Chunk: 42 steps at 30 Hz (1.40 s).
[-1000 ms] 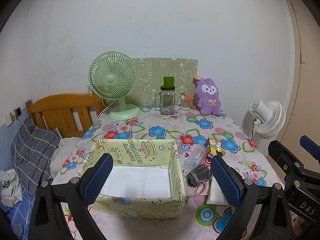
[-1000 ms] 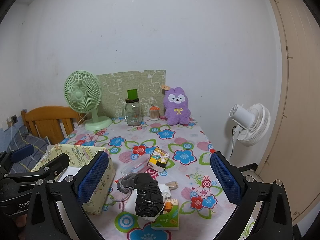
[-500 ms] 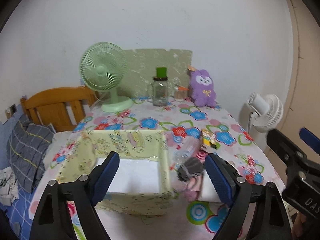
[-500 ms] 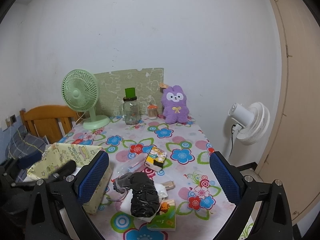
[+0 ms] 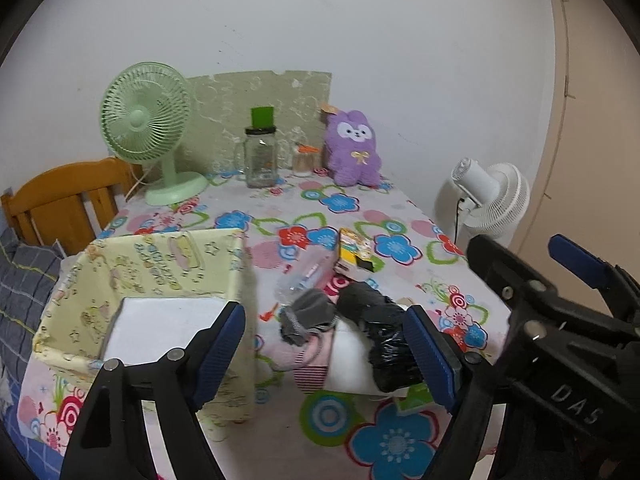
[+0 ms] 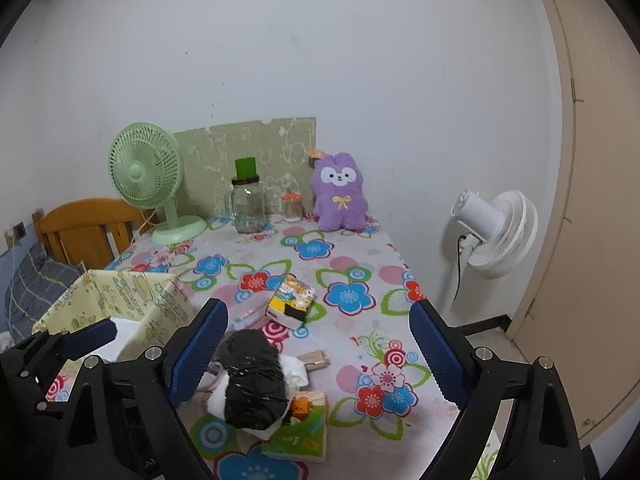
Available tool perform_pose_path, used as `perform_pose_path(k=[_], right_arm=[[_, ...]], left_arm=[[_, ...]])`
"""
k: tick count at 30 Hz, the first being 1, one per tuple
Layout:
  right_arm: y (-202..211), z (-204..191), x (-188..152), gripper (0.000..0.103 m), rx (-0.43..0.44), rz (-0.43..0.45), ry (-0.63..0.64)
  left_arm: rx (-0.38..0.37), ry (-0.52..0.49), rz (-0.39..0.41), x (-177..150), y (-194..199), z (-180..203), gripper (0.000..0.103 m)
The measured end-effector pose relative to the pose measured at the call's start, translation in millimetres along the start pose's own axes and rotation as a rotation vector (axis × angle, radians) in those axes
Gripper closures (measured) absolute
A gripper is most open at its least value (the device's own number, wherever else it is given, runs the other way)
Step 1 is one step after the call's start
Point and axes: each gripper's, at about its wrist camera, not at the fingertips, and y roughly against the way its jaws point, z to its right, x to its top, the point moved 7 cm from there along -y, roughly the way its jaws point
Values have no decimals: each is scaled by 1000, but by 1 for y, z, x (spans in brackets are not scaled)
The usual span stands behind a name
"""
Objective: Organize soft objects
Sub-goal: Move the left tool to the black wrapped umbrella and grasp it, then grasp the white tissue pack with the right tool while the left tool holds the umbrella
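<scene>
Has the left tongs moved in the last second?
Yes. The left tongs have swung right: in its view the yellow fabric box slid left, and the grey sock now sits between the open jaws.

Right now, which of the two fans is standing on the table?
The green fan, at the table's far left corner beside the glass jar. The white fan stands off the table's right edge, by the door.

We've got open desk (image 6: pixel 360 256) behind the pile; the yellow box (image 5: pixel 168 268) walls off the left, and the right tool (image 5: pixel 532 276) crowds the black bundle (image 5: pixel 384 332).
</scene>
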Motion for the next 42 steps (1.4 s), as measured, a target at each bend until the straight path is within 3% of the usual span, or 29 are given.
perform_pose_path(k=[14, 16, 21, 29, 42], right_arm=[[-31, 31, -23, 11, -8, -82, -24], [-36, 35, -27, 11, -10, -95, -29], [-45, 40, -34, 11, -3, -119, -35], [-55, 36, -41, 11, 19, -153, -41], [-51, 15, -51, 11, 33, -188, -9]], left_arm=[[-2, -55, -95, -13, -46, 37, 30], [-1, -59, -108, -15, -51, 40, 34], [-17, -64, -141, -20, -62, 43, 54], [-40, -73, -146, -24, -61, 41, 68], [12, -119, -159, -41, -48, 23, 72]])
